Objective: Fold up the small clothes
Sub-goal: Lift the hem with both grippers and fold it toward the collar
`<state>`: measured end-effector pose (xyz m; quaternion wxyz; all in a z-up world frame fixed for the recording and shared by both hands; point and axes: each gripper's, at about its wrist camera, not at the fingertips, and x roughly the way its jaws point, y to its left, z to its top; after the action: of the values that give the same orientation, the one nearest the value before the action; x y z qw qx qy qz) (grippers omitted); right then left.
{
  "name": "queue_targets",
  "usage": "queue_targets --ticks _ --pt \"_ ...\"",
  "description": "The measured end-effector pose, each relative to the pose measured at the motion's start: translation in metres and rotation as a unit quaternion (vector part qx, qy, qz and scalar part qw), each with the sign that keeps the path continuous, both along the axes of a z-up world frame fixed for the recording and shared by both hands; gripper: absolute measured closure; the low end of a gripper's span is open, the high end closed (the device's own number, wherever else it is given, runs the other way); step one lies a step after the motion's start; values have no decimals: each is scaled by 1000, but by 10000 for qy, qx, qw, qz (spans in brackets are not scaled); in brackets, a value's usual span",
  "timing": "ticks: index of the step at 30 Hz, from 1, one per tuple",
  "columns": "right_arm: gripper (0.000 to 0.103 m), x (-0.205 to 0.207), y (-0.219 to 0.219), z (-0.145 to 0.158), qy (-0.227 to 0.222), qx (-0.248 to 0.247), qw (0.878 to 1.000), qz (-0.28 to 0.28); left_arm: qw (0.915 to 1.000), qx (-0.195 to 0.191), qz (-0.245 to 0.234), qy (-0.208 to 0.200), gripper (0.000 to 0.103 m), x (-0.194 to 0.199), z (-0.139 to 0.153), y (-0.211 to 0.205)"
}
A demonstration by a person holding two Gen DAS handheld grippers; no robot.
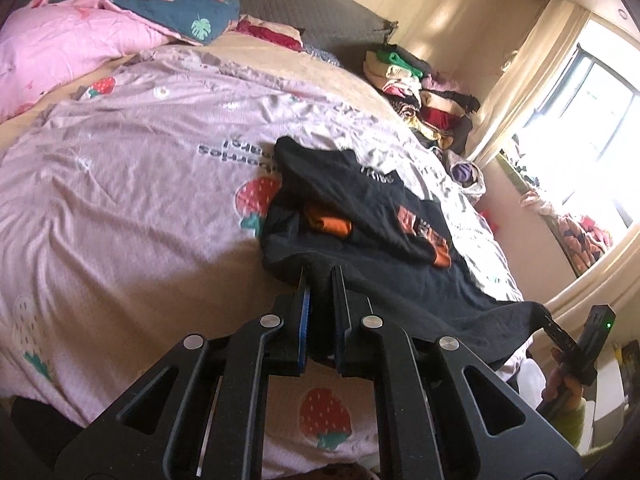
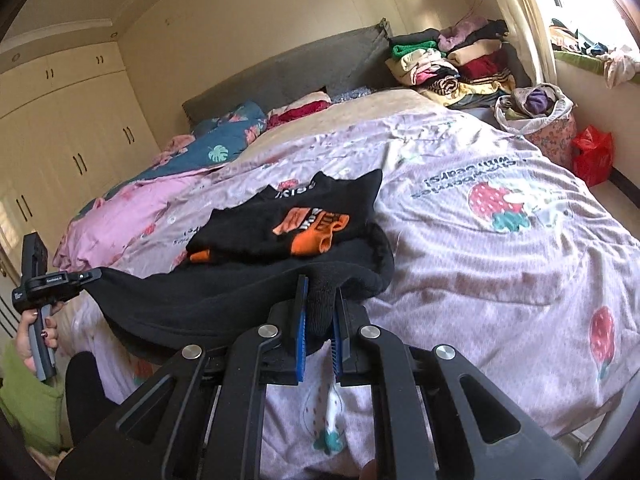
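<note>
With both the left gripper (image 1: pixel 320 280) and right gripper (image 2: pixel 320 292) clamped tight on the near hem of the black garment (image 1: pixel 360 208) lying on the bed (image 1: pixel 120 200), uneven pulling could slip a corner or skew the fold.

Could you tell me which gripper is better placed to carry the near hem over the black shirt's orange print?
Neither alone, probably: the left gripper and right gripper each pinch a near corner of the black shirt, so both should move together.
</note>
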<state>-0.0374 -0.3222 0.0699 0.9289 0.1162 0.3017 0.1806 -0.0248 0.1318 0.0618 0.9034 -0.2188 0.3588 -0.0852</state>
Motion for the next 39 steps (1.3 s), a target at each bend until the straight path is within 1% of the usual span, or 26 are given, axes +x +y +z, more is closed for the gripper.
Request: queue_targets --ticks 10,20,31,39 --pt "94 17 2 8 -12 -78 9995 -305 9992 -174 199 -299 100 17 16 6" --pt "94 33 9 25 -181 -237 9985 -459 9975 -48 402 -575 100 29 32 4" --pt "94 56 13 38 -298 -206 9976 -592 9961 -72 517 -715 100 47 39 6" --pt "94 76 14 46 -410 -198 9964 -716 9948 48 636 -800 100 63 45 2"
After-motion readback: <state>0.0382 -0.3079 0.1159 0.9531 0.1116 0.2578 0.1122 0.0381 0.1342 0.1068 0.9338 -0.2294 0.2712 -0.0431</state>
